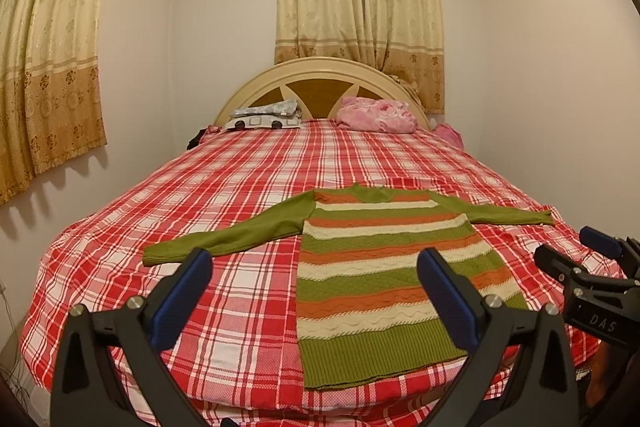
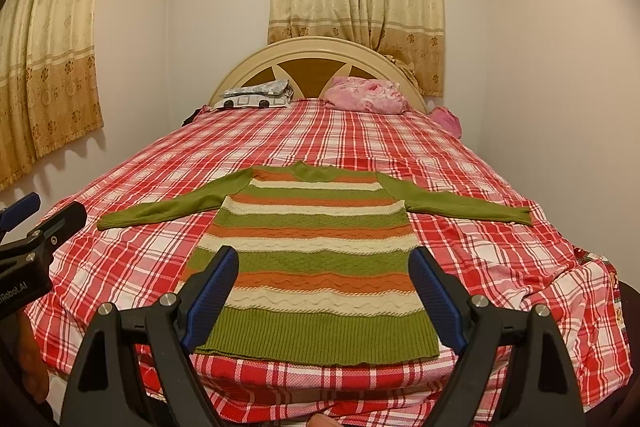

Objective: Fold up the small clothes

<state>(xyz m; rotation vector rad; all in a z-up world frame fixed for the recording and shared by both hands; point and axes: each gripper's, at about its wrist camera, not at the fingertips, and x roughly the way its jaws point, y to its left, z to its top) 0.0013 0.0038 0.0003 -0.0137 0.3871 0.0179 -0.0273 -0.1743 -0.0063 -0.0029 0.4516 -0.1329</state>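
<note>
Left sleeve [image 2: 160, 210]: we see it stretched flat toward the left edge of the bed, cuff free, nothing on it.
Left gripper [image 1: 314, 277]: its fingers stand wide apart and hold nothing, hovering over the near left of the bed.
Sweater [image 2: 316, 259]: the striped knit lies face up and spread out on the plaid bedsheet [image 2: 120, 267], hem toward us, collar toward the headboard.
Right gripper [image 2: 324, 279]: fingers likewise spread and empty, above the hem.
Right sleeve [image 2: 472, 207]: out flat to the right.
Our step, as we judge it: pinch each cuff low, lift little, and carry both sleeves inward across the chest without dragging the body.
</note>
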